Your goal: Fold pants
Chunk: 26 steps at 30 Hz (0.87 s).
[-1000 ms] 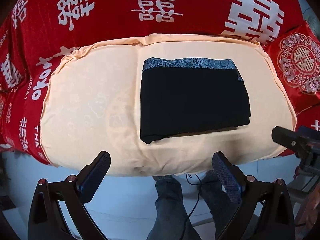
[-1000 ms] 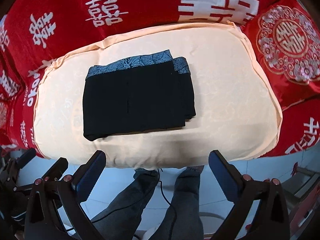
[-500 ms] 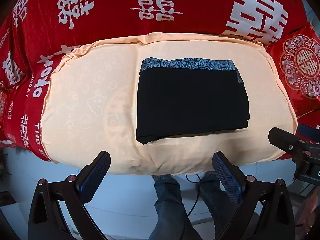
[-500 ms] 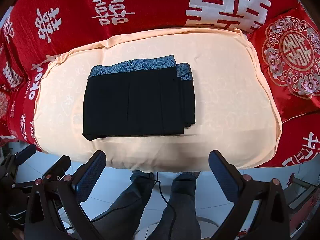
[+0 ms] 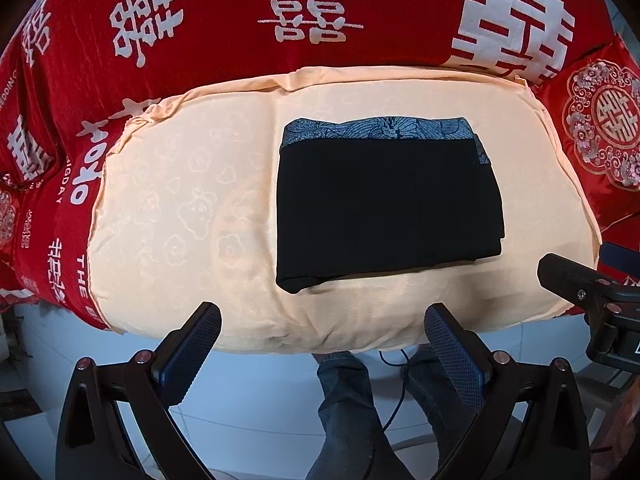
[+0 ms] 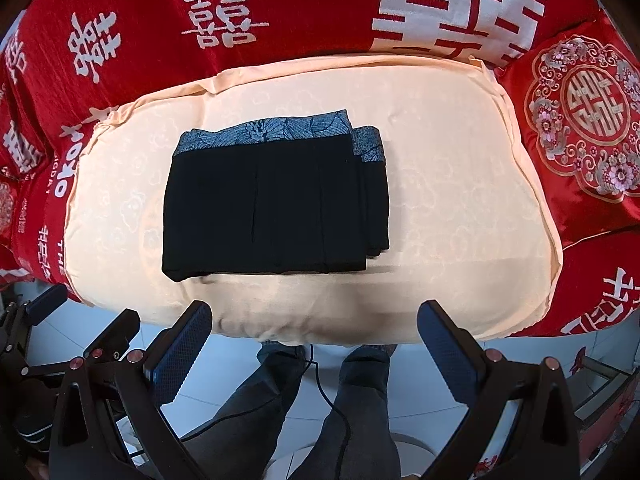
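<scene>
The black pants (image 5: 388, 208) lie folded into a flat rectangle on the peach cushion (image 5: 180, 208), their blue patterned waistband along the far edge. They also show in the right wrist view (image 6: 276, 208). My left gripper (image 5: 320, 344) is open and empty, held back over the cushion's near edge, apart from the pants. My right gripper (image 6: 314, 340) is open and empty, likewise back from the pants. The right gripper's finger shows at the left wrist view's right edge (image 5: 568, 280).
A red bedspread (image 5: 240, 20) with white characters lies behind the cushion. A red embroidered pillow (image 6: 584, 120) sits at the right. The person's legs (image 6: 320, 400) and a thin cable stand on the white tiled floor below the cushion edge.
Both grippers have drawn back and lifted slightly from the cushion. The folded pants have not moved.
</scene>
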{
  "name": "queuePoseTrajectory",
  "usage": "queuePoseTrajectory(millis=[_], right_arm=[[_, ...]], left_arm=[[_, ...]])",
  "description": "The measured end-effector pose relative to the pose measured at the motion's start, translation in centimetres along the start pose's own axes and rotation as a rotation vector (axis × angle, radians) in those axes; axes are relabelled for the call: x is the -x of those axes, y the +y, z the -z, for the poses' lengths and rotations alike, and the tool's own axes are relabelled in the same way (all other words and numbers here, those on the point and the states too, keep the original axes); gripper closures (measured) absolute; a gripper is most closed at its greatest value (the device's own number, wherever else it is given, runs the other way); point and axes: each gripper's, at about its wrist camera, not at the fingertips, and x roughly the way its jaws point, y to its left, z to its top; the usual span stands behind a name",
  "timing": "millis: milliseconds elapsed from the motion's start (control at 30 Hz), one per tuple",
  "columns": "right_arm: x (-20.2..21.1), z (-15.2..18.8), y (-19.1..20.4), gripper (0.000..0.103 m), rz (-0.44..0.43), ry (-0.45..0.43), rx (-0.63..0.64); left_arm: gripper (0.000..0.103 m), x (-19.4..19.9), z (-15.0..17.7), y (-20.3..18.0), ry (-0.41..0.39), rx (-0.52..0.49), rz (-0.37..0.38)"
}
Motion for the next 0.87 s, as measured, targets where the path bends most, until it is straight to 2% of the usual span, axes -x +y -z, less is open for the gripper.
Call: queuePoseTrajectory(millis=[600,867], right_arm=[[-0.40,0.12,0.28,0.001,0.009,0.018,0.019],[-0.56,0.13,0.20,0.001,0.011,0.025,0.019]], left_arm=[[0.001,0.01,-0.07,0.00,-0.006,-0.006,-0.014],[0.001,0.26,-0.04,-0.34,-0.021,-0.018,0.002]])
